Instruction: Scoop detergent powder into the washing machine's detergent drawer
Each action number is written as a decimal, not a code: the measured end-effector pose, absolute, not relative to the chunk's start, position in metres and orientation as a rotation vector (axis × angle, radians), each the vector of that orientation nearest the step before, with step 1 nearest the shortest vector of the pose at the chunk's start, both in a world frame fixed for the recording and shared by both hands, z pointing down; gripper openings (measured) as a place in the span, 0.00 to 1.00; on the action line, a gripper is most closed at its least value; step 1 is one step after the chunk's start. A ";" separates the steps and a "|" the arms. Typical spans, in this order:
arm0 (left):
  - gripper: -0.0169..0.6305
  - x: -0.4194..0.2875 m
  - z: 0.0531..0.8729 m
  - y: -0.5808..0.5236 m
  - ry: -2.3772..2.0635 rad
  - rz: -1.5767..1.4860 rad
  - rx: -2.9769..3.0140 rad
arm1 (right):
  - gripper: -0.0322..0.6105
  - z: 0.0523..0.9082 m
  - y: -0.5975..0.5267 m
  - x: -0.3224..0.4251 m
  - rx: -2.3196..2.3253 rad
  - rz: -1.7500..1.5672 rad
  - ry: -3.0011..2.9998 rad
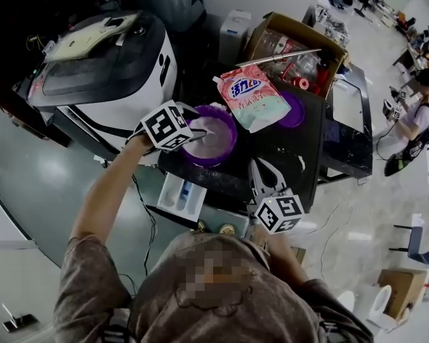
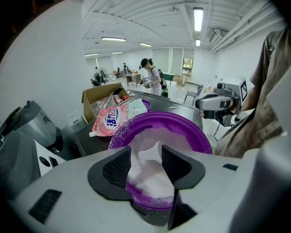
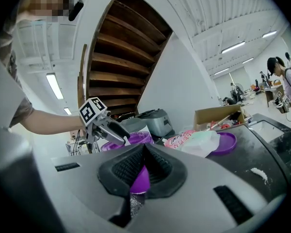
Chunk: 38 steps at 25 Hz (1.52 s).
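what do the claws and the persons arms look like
The left claw and right claw have the same build: smooth light grey shells with black ribbed pads set in a V-shaped notch. Each carries a white cube printed with black square markers. The person wears a brownish-grey short-sleeved shirt, and the forearms are uncovered.

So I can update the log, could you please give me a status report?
Left gripper shut on white plastic scoop over purple round bowl of white powder. Right gripper shut on bowl rim. White detergent drawer pulled out, nothing blocking.
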State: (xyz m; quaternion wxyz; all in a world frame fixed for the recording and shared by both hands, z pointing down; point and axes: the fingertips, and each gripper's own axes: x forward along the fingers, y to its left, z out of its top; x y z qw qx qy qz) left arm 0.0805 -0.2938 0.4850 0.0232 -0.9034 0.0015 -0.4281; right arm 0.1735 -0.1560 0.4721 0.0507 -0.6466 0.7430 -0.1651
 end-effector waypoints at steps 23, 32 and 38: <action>0.19 0.084 0.493 -0.293 -0.137 -1.489 -2.691 | 0.04 0.480 -0.155 0.187 -2.003 -0.523 2.214; 0.14 0.078 0.492 -0.283 -0.175 -1.517 -2.698 | 0.04 0.482 -0.151 0.197 -2.021 -0.518 2.191; 0.09 0.072 0.489 -0.277 -0.176 -1.495 -2.726 | 0.04 0.482 -0.153 0.191 -2.005 -0.516 2.204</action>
